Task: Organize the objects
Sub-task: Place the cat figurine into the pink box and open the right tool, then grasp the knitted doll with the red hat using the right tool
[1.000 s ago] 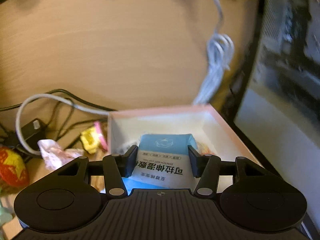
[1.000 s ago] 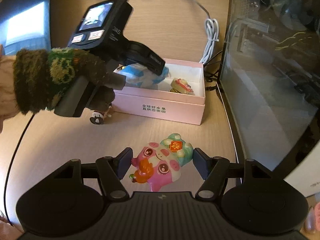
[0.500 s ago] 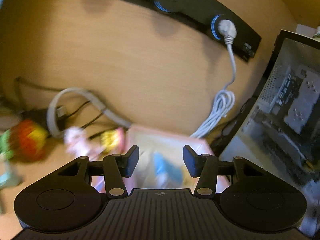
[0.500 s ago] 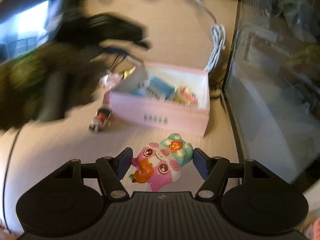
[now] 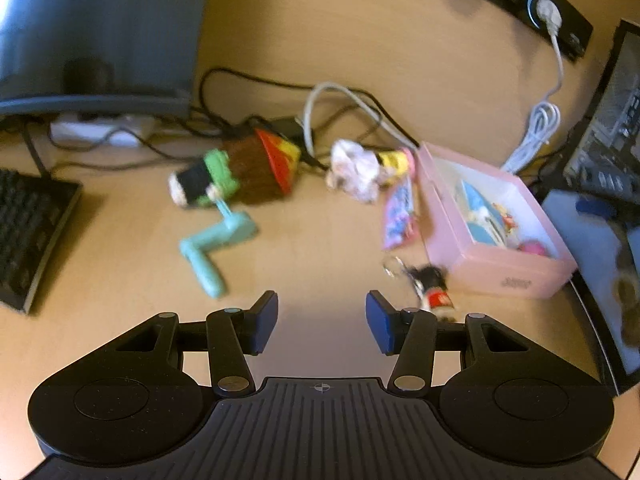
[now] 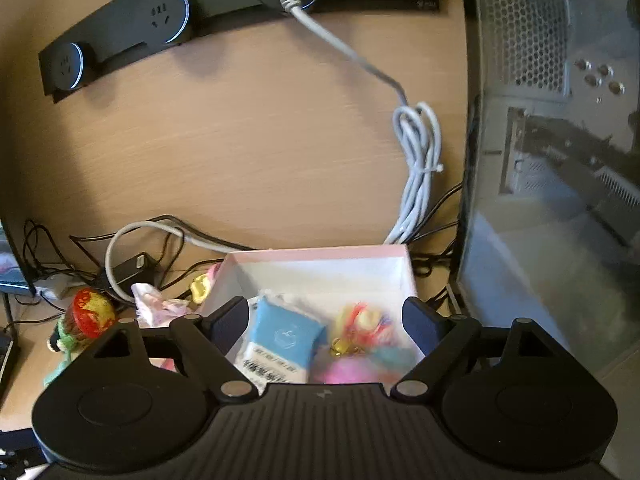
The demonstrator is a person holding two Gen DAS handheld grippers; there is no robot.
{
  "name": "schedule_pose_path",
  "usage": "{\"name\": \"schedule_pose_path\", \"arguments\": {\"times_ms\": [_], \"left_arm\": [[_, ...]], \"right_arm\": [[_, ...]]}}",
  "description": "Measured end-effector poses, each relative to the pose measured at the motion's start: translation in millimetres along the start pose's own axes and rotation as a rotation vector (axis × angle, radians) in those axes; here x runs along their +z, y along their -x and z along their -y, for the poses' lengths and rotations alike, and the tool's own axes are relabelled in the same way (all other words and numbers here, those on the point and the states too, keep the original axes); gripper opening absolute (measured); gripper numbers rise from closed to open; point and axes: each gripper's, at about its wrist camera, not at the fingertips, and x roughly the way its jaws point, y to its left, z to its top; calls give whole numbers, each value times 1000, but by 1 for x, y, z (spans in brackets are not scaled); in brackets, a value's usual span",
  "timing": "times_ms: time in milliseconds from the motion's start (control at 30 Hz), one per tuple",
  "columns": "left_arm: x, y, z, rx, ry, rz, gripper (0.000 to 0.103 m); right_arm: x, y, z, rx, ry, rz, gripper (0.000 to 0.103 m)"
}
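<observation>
A pink box (image 5: 508, 276) stands on the wooden desk at the right; it holds a blue packet (image 6: 286, 338), a small colourful charm (image 6: 362, 326) and a pink-and-teal toy (image 6: 360, 370). My right gripper (image 6: 326, 320) is open just above the box, with the toy lying below its jaws. My left gripper (image 5: 322, 320) is open and empty over bare desk. Left of the box lie a keychain figure (image 5: 430, 288), a pink sachet (image 5: 398, 216), a crumpled wrapper (image 5: 354, 170), a knitted doll (image 5: 240, 172) and a mint green clip (image 5: 214, 246).
A keyboard (image 5: 24, 232) lies at the left edge under a monitor (image 5: 92, 28). A computer case (image 6: 552, 160) stands right of the box. A power strip (image 6: 200, 16) and a bundled white cable (image 6: 418, 172) lie behind it, with black cables (image 5: 248, 96) near the doll.
My left gripper let go of the blue packet in the box and drew back left over the desk. My right gripper carried the pink toy to the box and opened over it.
</observation>
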Motion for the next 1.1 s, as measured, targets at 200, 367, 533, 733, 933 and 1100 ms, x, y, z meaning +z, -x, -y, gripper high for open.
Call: {"name": "schedule_pose_path", "arguments": {"times_ms": [200,367,533,733,933,1100], "left_arm": [[41,-19,4,-31,-2,58,53],[31,-16,-12,-88,47,86,53],[-6,3,-44,-117,37,23,53],[-35,39,-80,-90,69,3,53],[-46,51,-114,-53,165,8,53],[-45,42,-116,-84,193,-17,53]], "right_arm": [[-13,12,-46,-31,181,28,84],[10,-7,-86,25,297,-16,76],[31,-85,-146,12,453,-135,59],[32,-180,-187,-157,587,-235,58],[20,-192,-203,-192,679,-246,36],[-2,-173,-212,-100,647,-289,6]]}}
